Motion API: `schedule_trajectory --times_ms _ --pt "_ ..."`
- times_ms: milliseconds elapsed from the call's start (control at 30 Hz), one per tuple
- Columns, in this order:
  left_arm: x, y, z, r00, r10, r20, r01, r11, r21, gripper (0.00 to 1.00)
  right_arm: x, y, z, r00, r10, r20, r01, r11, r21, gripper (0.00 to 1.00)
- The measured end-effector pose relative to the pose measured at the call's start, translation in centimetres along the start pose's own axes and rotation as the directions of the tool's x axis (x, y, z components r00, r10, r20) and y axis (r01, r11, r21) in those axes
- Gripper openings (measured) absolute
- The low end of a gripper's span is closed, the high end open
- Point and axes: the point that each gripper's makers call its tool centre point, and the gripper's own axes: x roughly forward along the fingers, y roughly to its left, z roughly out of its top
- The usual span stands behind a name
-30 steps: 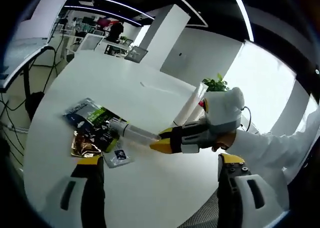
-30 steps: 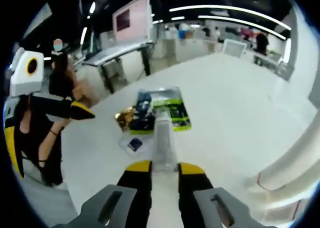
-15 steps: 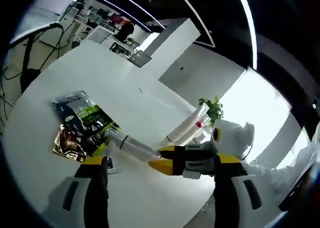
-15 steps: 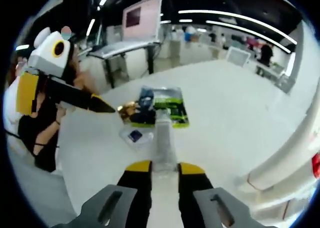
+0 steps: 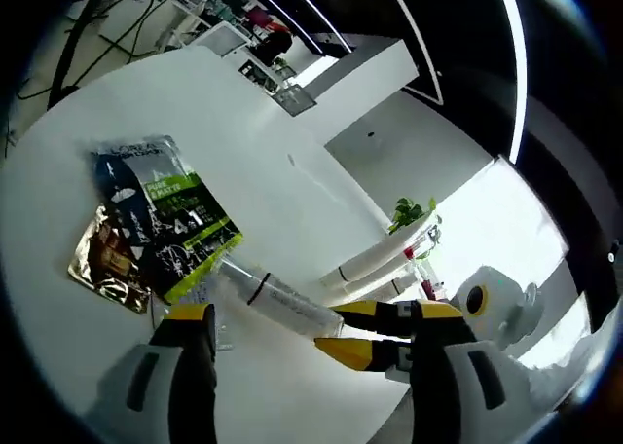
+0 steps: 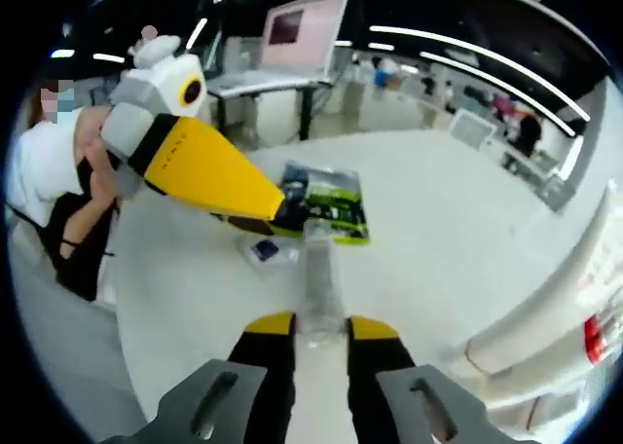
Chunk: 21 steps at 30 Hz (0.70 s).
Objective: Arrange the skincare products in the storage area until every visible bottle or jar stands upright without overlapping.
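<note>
Right gripper (image 6: pixel 310 329) jaws clamped on tube (image 6: pixel 317 278), level over table (image 6: pixel 448 220).

The left gripper (image 6: pixel 275 208) is showing long yellow fingers on a grey-and-white body. The right gripper (image 6: pixel 310 329) is showing grey slotted jaws with black fingers tipped in yellow. The person (image 6: pixel 60 191) is wearing a white top under something black
</note>
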Motion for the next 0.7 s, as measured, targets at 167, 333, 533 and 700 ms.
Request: schedule_trajectory --times_ms 167,333,533,700 --pt "1.1 0.8 0.4 0.999 0.033 0.001 -0.032 0.996 -0.080 0.69 -0.2 0.1 0.0 1.000 -0.004 -0.002 0.004 0.999 -0.037 0.11" --pt "1.8 1.6 0.7 0.998 0.056 -0.003 -0.056 0.988 -0.146 0.58 -0.3 0.2 0.1 1.000 -0.012 0.001 0.012 0.998 -0.068 0.11" --pt "2.4 2.8 0.7 0.996 0.095 -0.003 -0.093 0.974 -0.205 0.53 -0.4 0.6 0.6 1.000 -0.014 0.010 0.015 0.995 -0.103 0.11" --pt "2.9 3.3 0.4 0.994 0.105 -0.017 -0.106 0.967 -0.231 0.52 -0.7 0.8 1.2 0.999 -0.030 0.026 0.034 0.983 -0.181 0.11"
